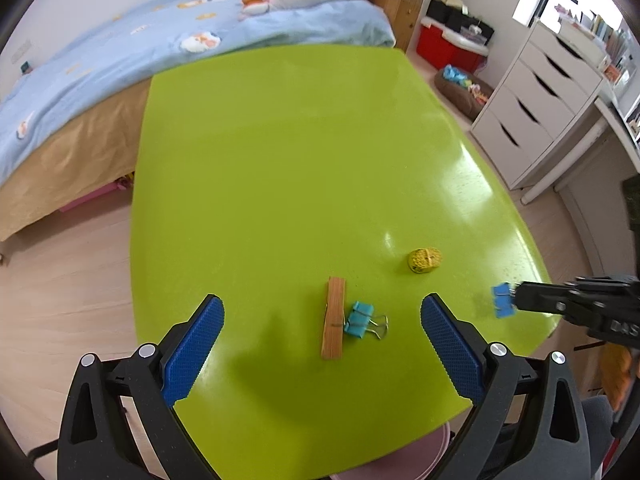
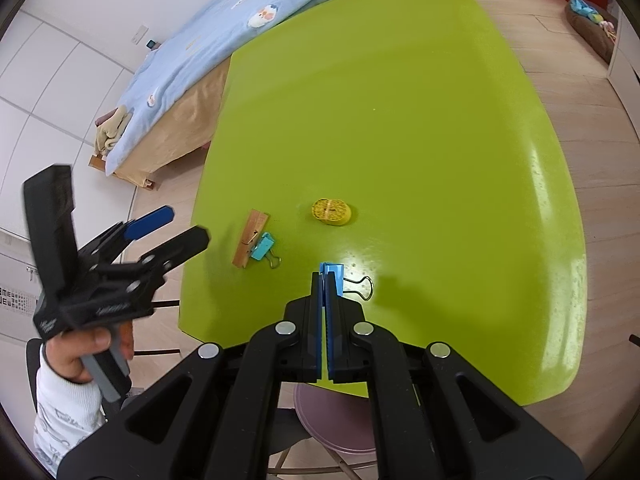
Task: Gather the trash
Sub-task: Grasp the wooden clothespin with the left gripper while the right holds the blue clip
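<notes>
Up close, our right claw (image 2: 324,276) is clamped on a blue binder clip (image 2: 335,276), its wire handle sticking out to the right, held just above the near edge of the green table (image 2: 400,100). Our left claw (image 1: 322,312) stands wide open with nothing between its blue pads (image 1: 200,344), hovering over the table's near left part. On the table ahead of it we note a wooden clothespin (image 1: 334,324) with a second blue binder clip (image 1: 360,318) touching its right side. A small yellow round object (image 1: 424,260) lies farther right, apart from both. Beyond the table's far edge sits a bed (image 1: 120,52) under a blue blanket.
</notes>
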